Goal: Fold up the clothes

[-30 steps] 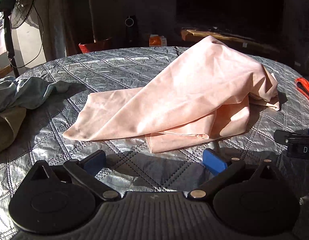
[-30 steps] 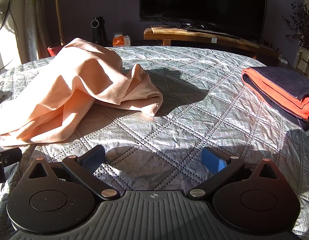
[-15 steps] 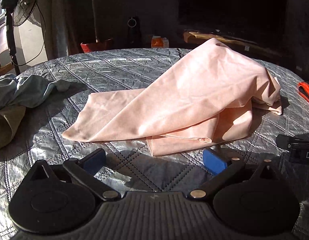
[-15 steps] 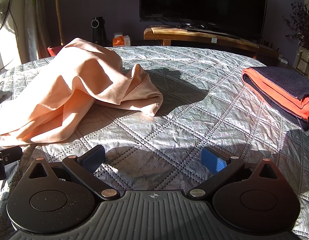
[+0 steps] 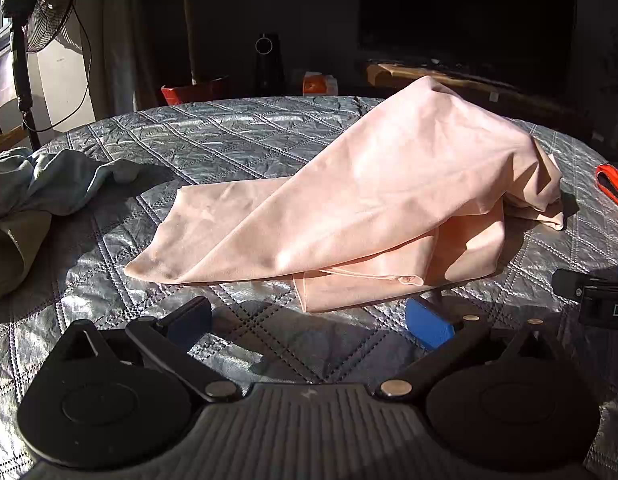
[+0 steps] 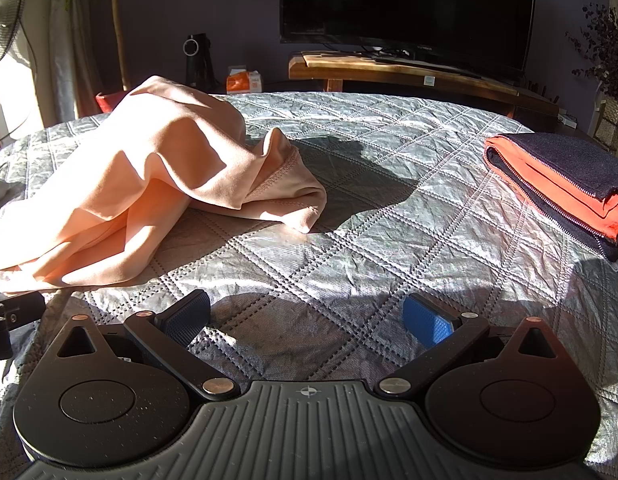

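A crumpled peach garment [image 5: 361, 208] lies on the quilted silver bedspread [image 5: 213, 136], heaped higher at its right end. In the right wrist view the peach garment [image 6: 149, 184] fills the left side. My left gripper [image 5: 309, 322] is open just short of the garment's near hem, its blue right pad [image 5: 427, 326] almost at the cloth edge. My right gripper [image 6: 307, 320] stands open over bare bedspread [image 6: 389, 216], right of the garment, holding nothing.
A pale blue-green and tan clothes pile [image 5: 25, 192] lies at the left. A folded orange and dark stack [image 6: 561, 184] sits at the right edge. Beyond the bed are a TV [image 6: 405, 12] on a wooden stand, a fan [image 5: 41, 12] and a potted plant.
The left gripper has crept forward and slightly left toward the garment's near hem. The right gripper has stayed still.
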{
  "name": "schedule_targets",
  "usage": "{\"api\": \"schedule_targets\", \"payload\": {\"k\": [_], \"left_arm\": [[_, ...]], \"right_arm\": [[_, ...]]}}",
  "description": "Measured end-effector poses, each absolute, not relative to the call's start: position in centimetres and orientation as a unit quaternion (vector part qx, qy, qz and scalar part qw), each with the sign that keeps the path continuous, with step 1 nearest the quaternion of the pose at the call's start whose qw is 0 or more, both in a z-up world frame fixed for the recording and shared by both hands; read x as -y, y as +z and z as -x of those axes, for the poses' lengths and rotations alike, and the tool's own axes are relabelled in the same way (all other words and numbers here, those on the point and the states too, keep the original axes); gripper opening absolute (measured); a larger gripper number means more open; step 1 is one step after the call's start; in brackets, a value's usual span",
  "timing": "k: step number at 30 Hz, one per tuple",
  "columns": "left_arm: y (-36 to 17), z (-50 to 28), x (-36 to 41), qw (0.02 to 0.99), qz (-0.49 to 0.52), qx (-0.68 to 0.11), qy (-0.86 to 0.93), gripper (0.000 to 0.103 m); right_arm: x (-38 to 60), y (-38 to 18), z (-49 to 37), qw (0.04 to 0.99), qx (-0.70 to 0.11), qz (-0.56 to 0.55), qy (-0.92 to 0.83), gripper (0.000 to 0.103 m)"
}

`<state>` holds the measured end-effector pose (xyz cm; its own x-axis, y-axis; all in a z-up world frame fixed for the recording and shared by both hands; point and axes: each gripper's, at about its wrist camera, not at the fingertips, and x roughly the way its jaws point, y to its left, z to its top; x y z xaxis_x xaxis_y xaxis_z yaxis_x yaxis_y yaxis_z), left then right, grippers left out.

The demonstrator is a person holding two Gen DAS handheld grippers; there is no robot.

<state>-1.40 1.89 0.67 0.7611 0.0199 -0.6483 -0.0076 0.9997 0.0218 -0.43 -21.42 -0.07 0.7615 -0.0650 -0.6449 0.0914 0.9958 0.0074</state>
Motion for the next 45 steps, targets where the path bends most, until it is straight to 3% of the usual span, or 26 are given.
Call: {"api": "schedule_targets", "payload": {"k": [11, 15, 25, 33, 45], "left_arm": [[0.7, 1.4, -1.9, 0.938, -0.009, -0.346, 0.007, 0.103], [0.6, 1.4, -1.9, 0.938, -0.009, -0.346, 0.007, 0.103], [0.6, 1.4, -1.9, 0.938, -0.009, -0.345, 0.007, 0.103], [0.6, 1.4, -1.9, 0.938, -0.009, -0.345, 0.007, 0.103], [0.6, 1.4, -1.9, 0.938, -0.009, -0.346, 0.007, 0.103]], "right_arm": [[21.3, 0.1, 0.4, 0.938, -0.344, -0.02, -0.046, 0.103], [20.5, 1.4, 0.0, 0.915, -0.396, -0.033, -0.074, 0.103], [20.0, 9.3, 8.3, 0.861, -0.469, -0.112, -0.162, 0.103], [19.5, 16.3, 15.8, 0.858, -0.468, -0.095, -0.19, 0.103], [16.8, 20.6, 21.0, 0.87, -0.45, -0.082, -0.182, 0.103]]}}
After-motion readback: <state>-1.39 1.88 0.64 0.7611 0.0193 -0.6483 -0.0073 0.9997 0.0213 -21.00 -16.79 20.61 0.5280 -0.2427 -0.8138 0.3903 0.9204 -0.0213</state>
